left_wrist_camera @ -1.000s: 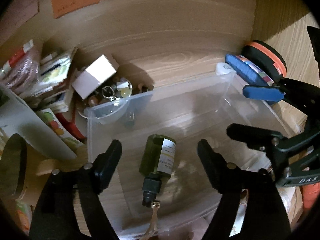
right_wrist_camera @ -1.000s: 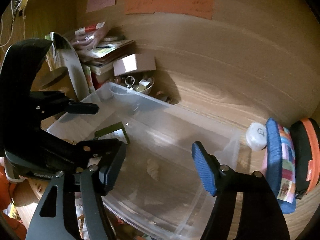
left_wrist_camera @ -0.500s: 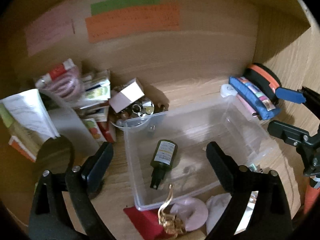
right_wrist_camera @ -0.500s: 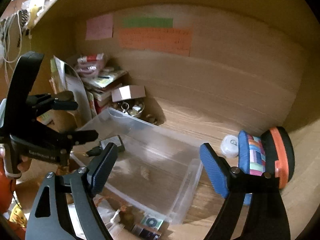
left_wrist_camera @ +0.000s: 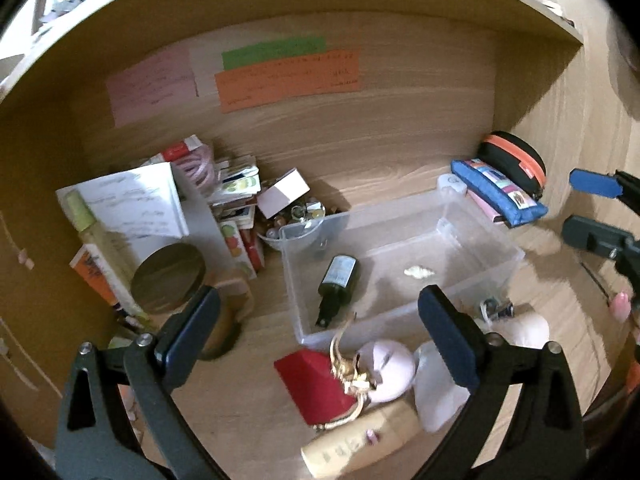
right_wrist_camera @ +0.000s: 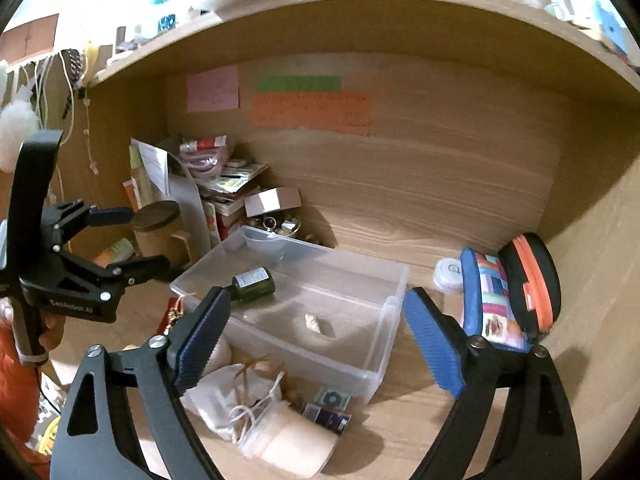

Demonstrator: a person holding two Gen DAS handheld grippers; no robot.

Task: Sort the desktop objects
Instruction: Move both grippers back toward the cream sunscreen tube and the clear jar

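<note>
A clear plastic bin (left_wrist_camera: 476, 264) sits on the wooden desk, also in the right wrist view (right_wrist_camera: 384, 344). Inside lie a dark green bottle (left_wrist_camera: 338, 282) (right_wrist_camera: 254, 283) and a small pale shell (left_wrist_camera: 418, 272) (right_wrist_camera: 314, 323). In front of the bin lie a red box (left_wrist_camera: 312, 382), a gold clip (left_wrist_camera: 348, 364), a pink round item (left_wrist_camera: 390, 368), a tan tube (left_wrist_camera: 360, 440) and white pouches (right_wrist_camera: 218, 396). My left gripper (left_wrist_camera: 320, 340) is open and empty, above these items. My right gripper (right_wrist_camera: 316, 338) is open and empty, above the bin's front.
Books, papers and a small box (left_wrist_camera: 282, 196) are piled at the back left beside a bowl of trinkets (left_wrist_camera: 296, 220). A wooden cup with a dark lid (left_wrist_camera: 168, 278) stands at the left. A blue pencil case (right_wrist_camera: 488, 300) and black-orange case (right_wrist_camera: 530, 276) stand at the right.
Both grippers have pulled back and up from the bin, so more of the desk shows. The green bottle stays lying in the bin. Both grippers stay open.
</note>
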